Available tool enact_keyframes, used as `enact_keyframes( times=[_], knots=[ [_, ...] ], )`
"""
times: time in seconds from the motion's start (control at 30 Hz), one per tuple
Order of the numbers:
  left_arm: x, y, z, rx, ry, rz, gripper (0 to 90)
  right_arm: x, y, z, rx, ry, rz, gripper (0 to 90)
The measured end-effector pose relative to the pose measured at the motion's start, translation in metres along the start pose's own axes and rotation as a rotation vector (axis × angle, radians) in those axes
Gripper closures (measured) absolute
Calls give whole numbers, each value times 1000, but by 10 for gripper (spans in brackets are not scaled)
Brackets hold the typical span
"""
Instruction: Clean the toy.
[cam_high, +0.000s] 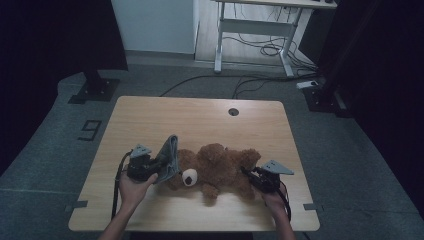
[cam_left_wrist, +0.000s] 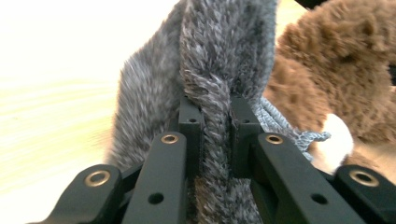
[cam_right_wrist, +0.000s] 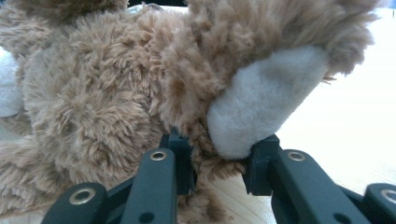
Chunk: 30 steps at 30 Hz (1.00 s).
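Observation:
A brown teddy bear lies on the wooden table, its white muzzle towards the front edge. My left gripper is shut on a grey furry cloth that stands up beside the bear's head. In the left gripper view the jaws pinch a fold of this grey cloth, with the bear just to the right. My right gripper is shut on the bear's foot. In the right gripper view the pale foot pad sits between its jaws.
A round cable hole sits near the table's far edge. Beyond the table stand a desk frame with cables on the floor and two black stands at the sides. Bare tabletop stretches behind the bear.

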<state>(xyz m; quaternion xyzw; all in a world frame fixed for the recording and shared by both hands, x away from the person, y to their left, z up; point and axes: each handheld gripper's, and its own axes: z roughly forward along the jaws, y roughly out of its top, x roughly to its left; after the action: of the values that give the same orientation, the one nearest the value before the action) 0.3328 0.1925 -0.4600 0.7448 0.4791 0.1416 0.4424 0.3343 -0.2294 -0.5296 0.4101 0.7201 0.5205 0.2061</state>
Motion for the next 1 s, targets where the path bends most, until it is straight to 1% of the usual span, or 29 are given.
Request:
enact_keyframes(
  times=[0.1, 0.2, 0.3, 0.33, 0.37, 0.4, 0.43, 0.47, 0.5, 0.53, 0.57, 0.6, 0.63, 0.67, 0.7, 0.77, 0.83, 0.87, 0.9, 0.93, 1.0],
  knots=[
    [-7, 12, -6, -27, -4, 13, 787, -1, 0, 0, 0, 0, 5, 696],
    [-22, 32, -8, -64, -38, 33, 788, -1, -1, 0, -1, 0, 11, 696],
    [-41, 55, -4, -81, -64, 72, 788, -1, -1, 0, -1, -1, 12, 696],
    [-50, 64, 0, -91, -75, 91, 788, -1, -1, 0, -1, 0, 12, 696],
    [-57, 71, 3, -96, -88, 102, 788, -1, -1, 0, -1, -1, 12, 696],
    [-63, 78, 8, -94, -102, 115, 788, -1, -1, 0, -1, -1, 13, 696],
    [-68, 82, 12, -91, -111, 118, 788, -1, 0, 0, 0, 1, 12, 696],
    [-76, 89, 19, -83, -126, 134, 788, -1, 0, 0, 0, 1, 12, 696],
    [-82, 93, 23, -77, -134, 144, 788, -1, 0, 0, 0, 2, 15, 696],
    [-90, 99, 31, -67, -149, 159, 788, -1, 0, 0, -2, 2, 15, 696],
    [-96, 103, 36, -68, -161, 163, 788, -1, 0, 0, -2, 3, 15, 696],
    [-106, 108, 43, -66, -181, 177, 788, -1, 0, 0, -2, 4, 15, 696],
    [-112, 111, 47, -63, -191, 187, 788, -1, 0, 0, 0, 4, 13, 696],
    [-122, 115, 54, -59, -207, 195, 787, -2, 0, 0, 1, 5, 11, 696],
    [-128, 117, 59, -48, -216, 200, 787, -2, 0, 0, -1, 6, 10, 696],
    [-144, 121, 75, -1, -234, 210, 785, -2, 0, 0, -2, 5, 8, 696],
    [-154, 119, 90, 38, -236, 223, 784, -2, -1, 0, -2, 5, 7, 696],
    [-160, 116, 100, 59, -238, 220, 784, -2, -1, 0, -6, 3, 9, 696],
    [-162, 114, 106, 76, -239, 218, 784, -2, -1, 0, -7, 3, 11, 696],
    [-165, 109, 115, 103, -236, 220, 784, -2, -1, 0, -7, 2, 11, 696],
    [-168, 98, 128, 146, -227, 229, 784, -2, -1, -1, -6, 2, 10, 696]
  ],
)
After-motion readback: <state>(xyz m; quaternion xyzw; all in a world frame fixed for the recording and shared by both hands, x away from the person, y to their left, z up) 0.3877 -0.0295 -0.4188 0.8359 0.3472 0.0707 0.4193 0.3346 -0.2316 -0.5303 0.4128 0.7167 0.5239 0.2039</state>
